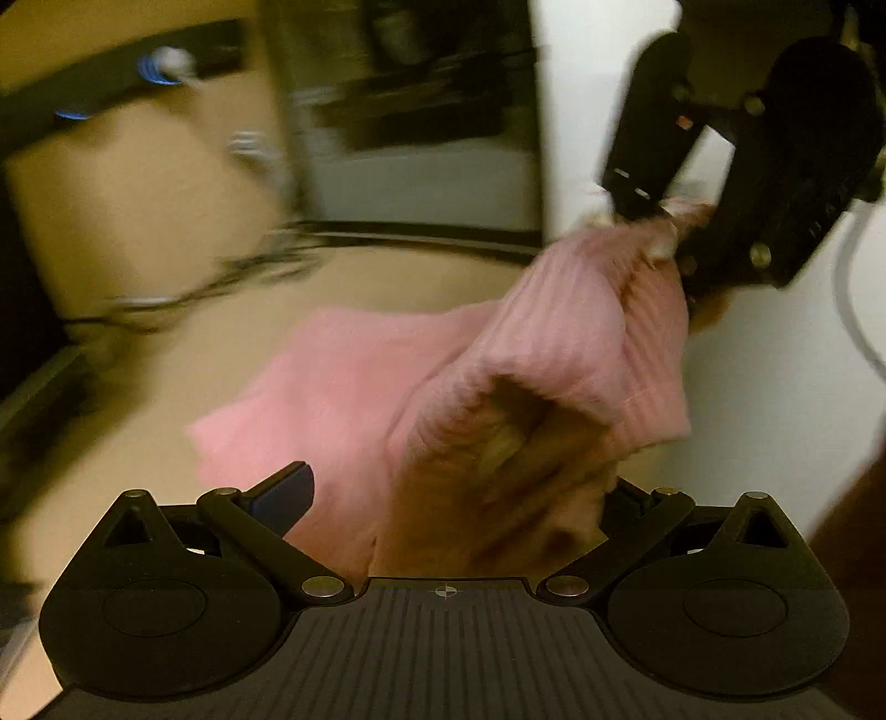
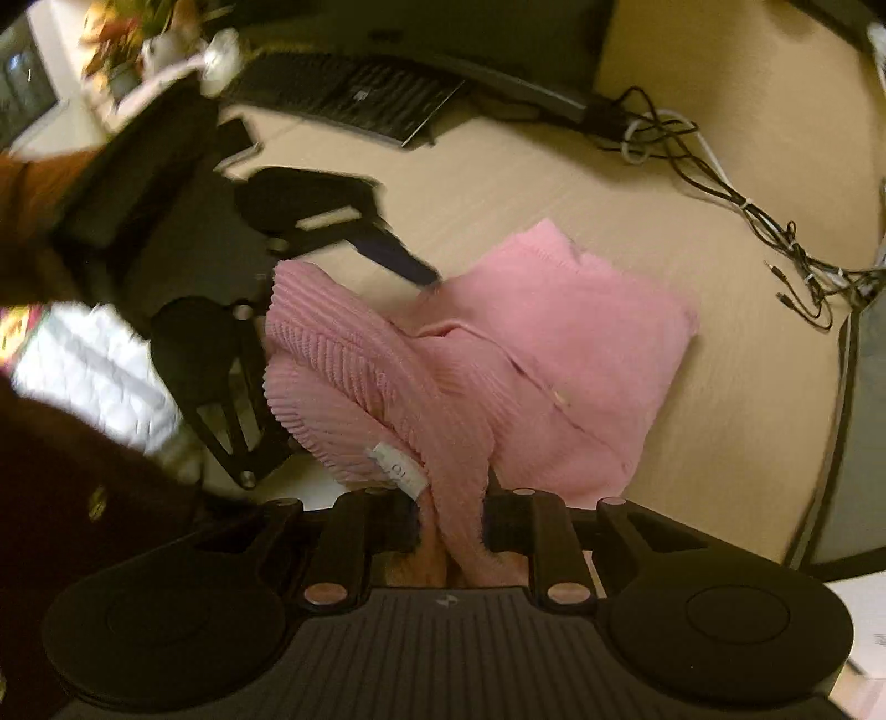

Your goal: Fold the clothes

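Observation:
A pink ribbed knit sweater [image 2: 554, 343] lies partly on the light wooden table [image 2: 498, 183], with one ribbed edge lifted. My right gripper [image 2: 451, 531] is shut on that ribbed edge, next to a white label [image 2: 396, 468]. It also shows in the left wrist view [image 1: 670, 232], at the upper right, pinching the sweater [image 1: 581, 332]. My left gripper [image 1: 448, 498] is open, its jaws spread wide, with the sweater's folded hem between them. In the right wrist view the left gripper [image 2: 354, 266] is at the sweater's left side.
A black keyboard [image 2: 354, 94] and monitor base [image 2: 498, 66] stand at the table's far side. A tangle of black and white cables [image 2: 764, 216] lies at the right. A plant [image 2: 127, 33] is at the far left. White quilted fabric [image 2: 94, 365] is below the table's edge.

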Action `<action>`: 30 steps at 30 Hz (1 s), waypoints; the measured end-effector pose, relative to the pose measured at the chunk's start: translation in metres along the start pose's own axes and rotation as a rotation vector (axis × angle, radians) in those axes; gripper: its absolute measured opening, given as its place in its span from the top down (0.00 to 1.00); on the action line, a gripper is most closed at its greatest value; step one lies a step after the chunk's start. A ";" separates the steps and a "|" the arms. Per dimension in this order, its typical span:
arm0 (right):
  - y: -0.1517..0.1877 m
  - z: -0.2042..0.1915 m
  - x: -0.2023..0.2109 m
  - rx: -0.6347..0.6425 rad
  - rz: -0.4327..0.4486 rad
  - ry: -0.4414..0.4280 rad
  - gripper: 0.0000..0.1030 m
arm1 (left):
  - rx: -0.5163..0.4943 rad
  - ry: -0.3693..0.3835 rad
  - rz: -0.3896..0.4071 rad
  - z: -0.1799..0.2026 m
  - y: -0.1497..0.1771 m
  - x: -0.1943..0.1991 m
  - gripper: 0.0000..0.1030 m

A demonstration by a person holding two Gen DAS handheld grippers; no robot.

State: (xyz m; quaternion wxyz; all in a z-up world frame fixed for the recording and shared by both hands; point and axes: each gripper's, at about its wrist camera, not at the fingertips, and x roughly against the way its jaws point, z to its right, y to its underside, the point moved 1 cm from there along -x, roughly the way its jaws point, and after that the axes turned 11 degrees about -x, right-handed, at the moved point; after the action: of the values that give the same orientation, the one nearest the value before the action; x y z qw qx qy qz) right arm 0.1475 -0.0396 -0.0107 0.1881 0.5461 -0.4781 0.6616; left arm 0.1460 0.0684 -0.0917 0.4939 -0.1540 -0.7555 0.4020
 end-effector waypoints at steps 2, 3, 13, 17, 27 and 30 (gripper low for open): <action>-0.009 -0.005 0.010 0.035 -0.031 0.022 0.82 | 0.038 0.146 0.046 -0.006 0.000 -0.005 0.00; -0.016 -0.006 0.012 0.063 -0.042 0.031 0.82 | 0.059 0.208 0.063 -0.009 0.001 -0.008 0.00; -0.083 0.055 -0.068 0.132 -0.013 0.060 0.69 | 0.483 0.229 0.054 -0.061 0.018 -0.028 0.00; -0.086 0.077 -0.089 0.055 0.057 0.048 0.51 | 0.638 0.171 0.049 -0.081 0.024 -0.029 0.00; -0.053 0.088 -0.040 -0.126 0.362 0.111 0.18 | 0.698 0.037 0.045 -0.120 0.022 -0.007 0.00; -0.034 0.094 -0.023 -0.244 0.459 0.122 0.21 | 0.665 0.004 0.084 -0.127 0.008 0.002 0.00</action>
State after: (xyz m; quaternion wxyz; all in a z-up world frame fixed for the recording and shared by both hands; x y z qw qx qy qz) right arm 0.2325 -0.0957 -0.0219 0.1261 0.3556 -0.6536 0.6561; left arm 0.2545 0.1327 -0.0727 0.5016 -0.0160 -0.5749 0.6462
